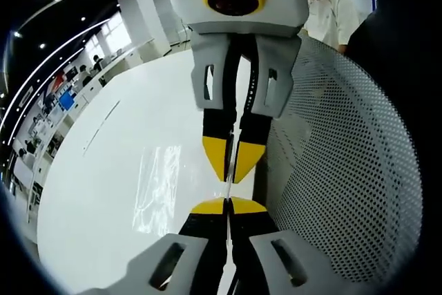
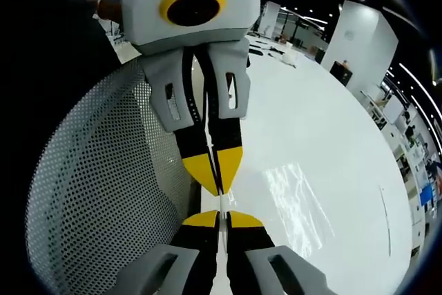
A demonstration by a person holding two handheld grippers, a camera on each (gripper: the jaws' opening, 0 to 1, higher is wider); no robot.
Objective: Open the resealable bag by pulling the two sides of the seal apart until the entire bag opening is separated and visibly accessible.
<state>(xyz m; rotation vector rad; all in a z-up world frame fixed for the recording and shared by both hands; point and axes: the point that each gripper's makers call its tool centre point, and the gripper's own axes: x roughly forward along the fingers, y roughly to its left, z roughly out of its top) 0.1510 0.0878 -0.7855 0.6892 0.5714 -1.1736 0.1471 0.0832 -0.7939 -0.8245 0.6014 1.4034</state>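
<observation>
The clear resealable bag (image 1: 228,188) shows edge-on, as a thin pale strip hanging between two sets of yellow-tipped jaws that face each other. In the left gripper view my left gripper (image 1: 228,206) rises from below, shut on the strip's near side. Opposite it, my right gripper (image 1: 232,170) comes down from above, shut on the far side. The right gripper view mirrors this: my right gripper (image 2: 219,218) is below and the left gripper (image 2: 216,181) above, with the bag (image 2: 220,204) pinched between them. Their tips sit only a little apart. The bag's body is hard to make out.
Below lies a glossy white table (image 1: 117,170) with a shimmering patch of light (image 1: 157,184). A white perforated mesh surface (image 1: 345,170) curves close beside the grippers, also in the right gripper view (image 2: 103,191). A person in a white shirt (image 1: 333,12) stands behind. Desks line the far side.
</observation>
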